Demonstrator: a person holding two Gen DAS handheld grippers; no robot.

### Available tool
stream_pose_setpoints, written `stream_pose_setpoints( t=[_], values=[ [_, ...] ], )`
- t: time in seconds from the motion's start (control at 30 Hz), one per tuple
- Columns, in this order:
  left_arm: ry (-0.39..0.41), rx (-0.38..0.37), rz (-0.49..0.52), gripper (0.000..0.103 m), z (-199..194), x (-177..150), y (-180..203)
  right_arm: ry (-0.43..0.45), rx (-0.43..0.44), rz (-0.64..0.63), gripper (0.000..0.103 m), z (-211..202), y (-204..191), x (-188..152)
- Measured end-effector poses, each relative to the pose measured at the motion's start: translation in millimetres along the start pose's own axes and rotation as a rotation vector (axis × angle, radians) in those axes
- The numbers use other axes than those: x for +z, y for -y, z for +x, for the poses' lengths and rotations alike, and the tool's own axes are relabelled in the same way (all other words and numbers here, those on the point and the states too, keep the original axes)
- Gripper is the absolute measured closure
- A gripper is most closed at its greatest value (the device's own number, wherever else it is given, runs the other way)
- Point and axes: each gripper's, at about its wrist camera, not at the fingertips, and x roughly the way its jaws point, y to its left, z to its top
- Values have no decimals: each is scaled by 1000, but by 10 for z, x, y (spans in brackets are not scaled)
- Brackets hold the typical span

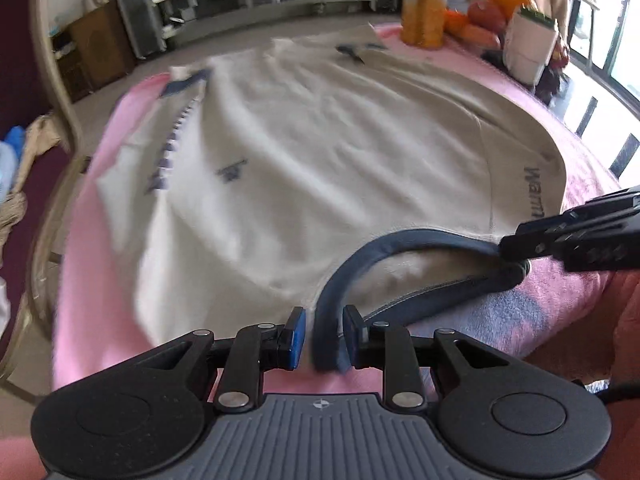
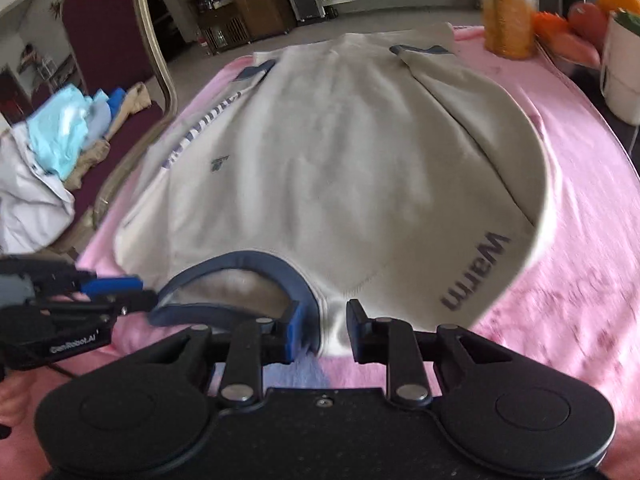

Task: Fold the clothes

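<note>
A cream sweatshirt (image 1: 304,152) with a navy collar (image 1: 384,248) lies spread flat on a pink cloth-covered table (image 1: 100,248); it also shows in the right wrist view (image 2: 340,168). Its sleeves are folded over the body, one bearing "Warm" lettering (image 2: 476,272). My left gripper (image 1: 323,334) has its jaws around the collar's left end, narrowly apart. My right gripper (image 2: 323,330) straddles the collar's (image 2: 240,264) right end and the shoulder fabric. Each gripper shows in the other's view, the right one (image 1: 516,246) and the left one (image 2: 136,292) at the collar ends.
A chair (image 2: 152,52) with a pile of clothes (image 2: 60,136) stands left of the table. At the far right of the table are an orange bottle (image 1: 424,12), fruit (image 1: 496,12) and a white container (image 1: 528,44). Shelving stands behind.
</note>
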Motion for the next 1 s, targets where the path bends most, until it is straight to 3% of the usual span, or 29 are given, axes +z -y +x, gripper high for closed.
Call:
stream_pose_setpoints(
  t=[0.03, 0.2, 0.33, 0.57, 0.73, 0.8, 0.9, 1.0],
  values=[
    [-56, 8, 15, 78, 100, 8, 29, -34, -34, 7, 79, 67, 4, 24],
    [-103, -15, 47, 76, -67, -21, -48, -100, -41, 83, 79, 27, 94, 65],
    [3, 24, -26, 76, -358, 182, -273, 17, 8, 135, 79, -259, 167, 295],
    [224, 36, -160, 69, -773, 823, -588, 265, 106, 194, 78, -692, 337, 1070],
    [254, 52, -208, 68, -350, 1236, -660, 357, 100, 277, 75, -558, 684, 1508],
    [233, 63, -226, 68, -78, 1338, -709, 366, 75, 346, 65, -387, 910, 1657],
    [185, 75, -252, 68, 309, 1377, -786, 358, 4, 408, 63, -12, 1279, 1901],
    [142, 28, -309, 68, 529, 1275, -916, 309, -39, 441, 64, 390, 1629, 2114]
  ],
)
